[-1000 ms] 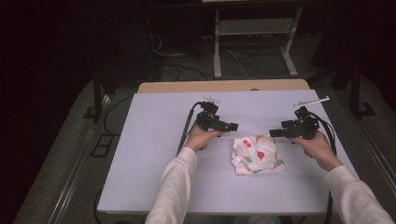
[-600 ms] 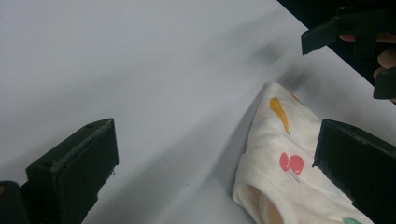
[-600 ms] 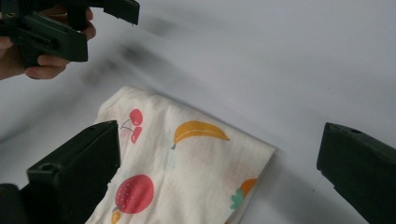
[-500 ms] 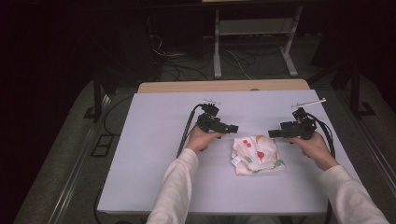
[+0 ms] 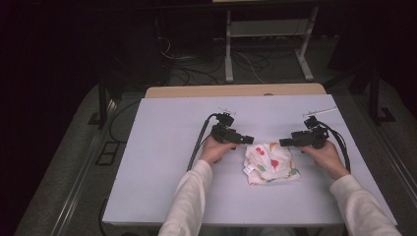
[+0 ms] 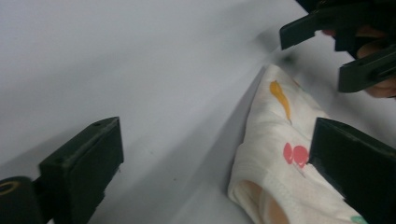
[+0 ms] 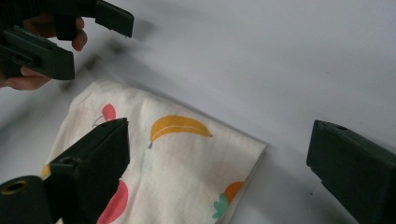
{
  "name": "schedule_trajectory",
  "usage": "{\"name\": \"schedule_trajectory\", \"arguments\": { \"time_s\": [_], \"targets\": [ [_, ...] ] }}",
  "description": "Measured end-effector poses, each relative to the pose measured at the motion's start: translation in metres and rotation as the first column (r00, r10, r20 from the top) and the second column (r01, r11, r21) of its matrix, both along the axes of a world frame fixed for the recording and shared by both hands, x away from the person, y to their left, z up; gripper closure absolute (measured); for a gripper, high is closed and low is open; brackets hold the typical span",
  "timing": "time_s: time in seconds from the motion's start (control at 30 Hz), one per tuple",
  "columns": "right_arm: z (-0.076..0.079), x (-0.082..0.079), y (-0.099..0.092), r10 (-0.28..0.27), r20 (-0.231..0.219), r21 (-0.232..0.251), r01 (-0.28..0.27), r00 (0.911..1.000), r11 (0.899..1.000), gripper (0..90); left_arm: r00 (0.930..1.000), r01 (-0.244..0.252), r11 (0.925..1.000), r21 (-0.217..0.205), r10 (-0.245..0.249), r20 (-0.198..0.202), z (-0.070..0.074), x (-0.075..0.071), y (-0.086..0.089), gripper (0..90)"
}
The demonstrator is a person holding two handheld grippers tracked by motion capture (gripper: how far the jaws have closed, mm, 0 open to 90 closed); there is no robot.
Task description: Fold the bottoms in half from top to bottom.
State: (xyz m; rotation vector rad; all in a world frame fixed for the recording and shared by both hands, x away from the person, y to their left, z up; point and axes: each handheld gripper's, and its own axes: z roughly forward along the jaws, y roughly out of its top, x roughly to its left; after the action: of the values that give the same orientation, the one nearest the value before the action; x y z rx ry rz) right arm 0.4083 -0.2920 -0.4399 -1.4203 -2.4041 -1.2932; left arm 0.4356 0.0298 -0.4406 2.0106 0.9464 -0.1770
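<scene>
— Where does the folded cloth [image 5: 271,163] lie?
— On the table [image 5: 162,172], right of the middle, nearer the front edge.
— And the grippers?
— Left gripper [image 5: 247,140] by its far-left corner, right gripper [image 5: 285,142] by its far-right corner.

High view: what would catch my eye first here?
Most likely the small folded cloth printed with bright fruit, a yellow banana and red cherries, lying on the pale table near its front edge. Next, the two black hand-held tools flanking it: the left gripper and the right gripper point at each other just above the cloth's far corners, both with jaws open and gripping nothing. Behind the table the room is dark.
</scene>
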Motion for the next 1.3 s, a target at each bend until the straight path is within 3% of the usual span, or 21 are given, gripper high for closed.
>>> {"name": "schedule_trajectory", "arguments": {
  "time_s": [0.23,0.53,0.9,1.13,1.3],
  "targets": [
    [-0.005,0.001,-0.005,-0.002,-0.005,0.016,0.002,1.0,1.0,15.4,0.9997,0.006,0.9997,-0.023,-0.006,-0.022,-0.005,-0.002,-0.001,10.2],
    [-0.009,0.002,-0.011,-0.016,0.008,0.022,0.015,0.9998,1.0,35.9,0.9972,0.054,0.9976,-0.043,-0.056,-0.051,-0.01,-0.005,-0.006,23.5],
    [-0.015,0.005,0.001,0.02,0.021,-0.022,-0.019,0.9996,1.0,53.6,0.9951,0.066,0.9961,-0.059,-0.07,-0.07,-0.015,-0.004,-0.009,50.5],
    [-0.017,0.006,0.002,0.014,0.021,-0.031,-0.014,0.9997,0.999,73.2,0.9894,0.084,0.9937,-0.075,-0.092,-0.113,-0.019,-0.003,-0.01,67.4],
    [-0.017,0.004,0.004,0.028,0.021,-0.043,-0.028,0.9994,0.999,83.9,0.9892,0.08,0.9945,-0.067,-0.088,-0.117,-0.018,-0.004,-0.011,78.2]
  ]
}}
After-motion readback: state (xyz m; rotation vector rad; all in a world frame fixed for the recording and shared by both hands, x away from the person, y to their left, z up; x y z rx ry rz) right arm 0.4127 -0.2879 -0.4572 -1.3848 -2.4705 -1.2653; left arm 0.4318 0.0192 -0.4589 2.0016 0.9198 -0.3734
